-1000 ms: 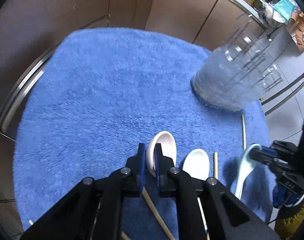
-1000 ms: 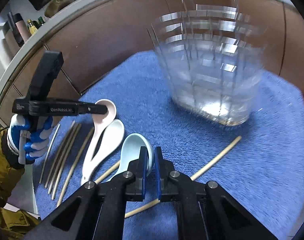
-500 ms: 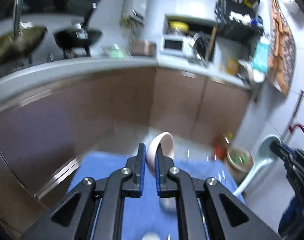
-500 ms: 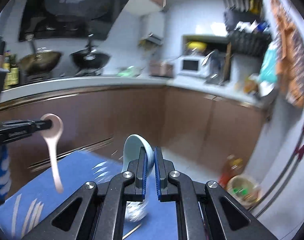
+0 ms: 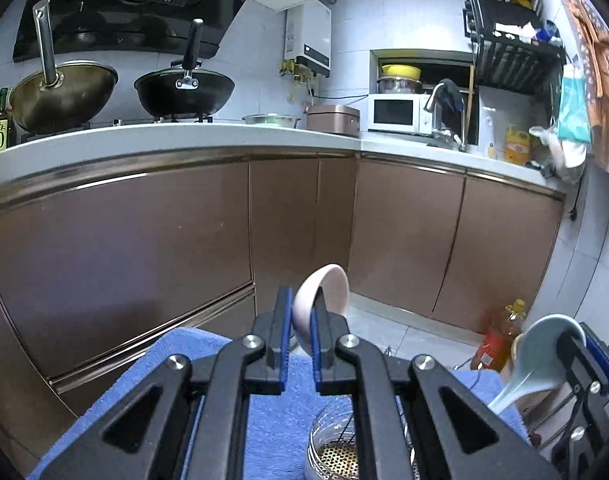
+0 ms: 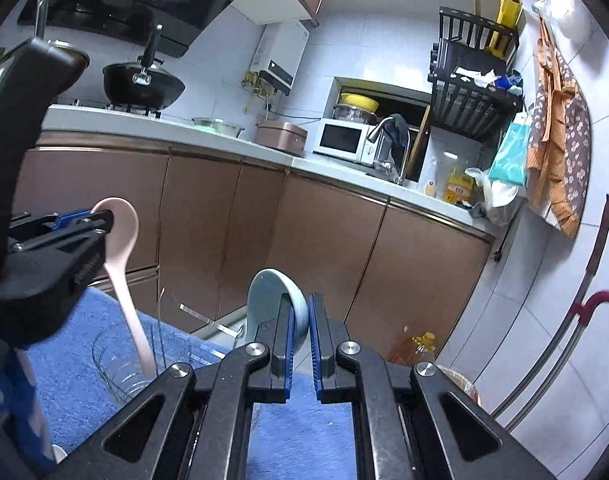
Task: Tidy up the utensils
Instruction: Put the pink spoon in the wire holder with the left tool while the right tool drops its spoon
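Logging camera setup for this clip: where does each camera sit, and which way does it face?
Left wrist: on the left gripper, facing the kitchen cabinets; it grips the pink spoon; right gripper at the right edge.
Right wrist: on the right gripper, facing the same cabinets; it grips the pale blue spoon.
Shared: both spoons, the clear holder, the blue mat, the microwave.

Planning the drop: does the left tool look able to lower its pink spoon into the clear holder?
Probably yes: the pink spoon hangs handle-down over the clear holder, nothing between.
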Demonstrator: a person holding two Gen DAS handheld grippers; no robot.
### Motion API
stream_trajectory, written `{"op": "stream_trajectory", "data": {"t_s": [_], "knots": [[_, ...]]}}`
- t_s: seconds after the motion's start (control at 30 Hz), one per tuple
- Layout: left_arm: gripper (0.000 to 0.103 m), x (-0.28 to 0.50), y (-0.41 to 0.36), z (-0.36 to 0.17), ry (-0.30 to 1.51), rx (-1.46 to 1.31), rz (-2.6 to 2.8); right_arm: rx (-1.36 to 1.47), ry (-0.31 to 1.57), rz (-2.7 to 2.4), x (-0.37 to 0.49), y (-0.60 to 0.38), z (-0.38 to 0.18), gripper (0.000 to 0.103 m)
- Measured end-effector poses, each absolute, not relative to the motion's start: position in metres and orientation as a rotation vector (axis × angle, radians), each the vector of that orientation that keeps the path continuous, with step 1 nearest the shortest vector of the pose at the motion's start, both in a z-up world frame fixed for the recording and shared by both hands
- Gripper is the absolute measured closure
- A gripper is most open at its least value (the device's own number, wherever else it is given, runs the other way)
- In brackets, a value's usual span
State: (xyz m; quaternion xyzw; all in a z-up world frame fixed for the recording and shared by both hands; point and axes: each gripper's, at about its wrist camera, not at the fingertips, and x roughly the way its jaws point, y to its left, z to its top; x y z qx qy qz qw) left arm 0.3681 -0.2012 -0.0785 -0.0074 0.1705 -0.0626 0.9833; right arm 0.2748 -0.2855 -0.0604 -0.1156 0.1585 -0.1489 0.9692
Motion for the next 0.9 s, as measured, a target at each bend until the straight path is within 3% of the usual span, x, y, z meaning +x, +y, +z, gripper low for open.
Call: {"op": "stream_trajectory", "data": {"t_s": [0.23, 0.37, 0.47, 0.6, 0.9], "knots": [[0.093, 0.365, -0.204, -0.102, 0.334, 0.022, -0.127, -0.194, 0.367, -0.281, 0.284, -0.284, -0.088, 0.095], [0.092, 0.365, -0.205, -0.107, 0.337, 0.031, -0.147, -0.17, 0.407, -0.249, 0.286, -0.284, -0.095, 0.085], [0.083, 0.364, -0.203, -0.107, 0.356, 0.023, -0.166, -0.143, 0.417, -0.24, 0.283, -0.286, -0.094, 0.072], [0.069, 0.36, -0.198, -0.101, 0.36, 0.013, -0.194, -0.1, 0.425, -0.229, 0.277, -0.291, -0.089, 0.064], [0.069, 0.329, -0.166, -0.07, 0.335, 0.001, -0.224, -0.063, 0.389, -0.22, 0.242, -0.297, -0.061, 0.065]]}}
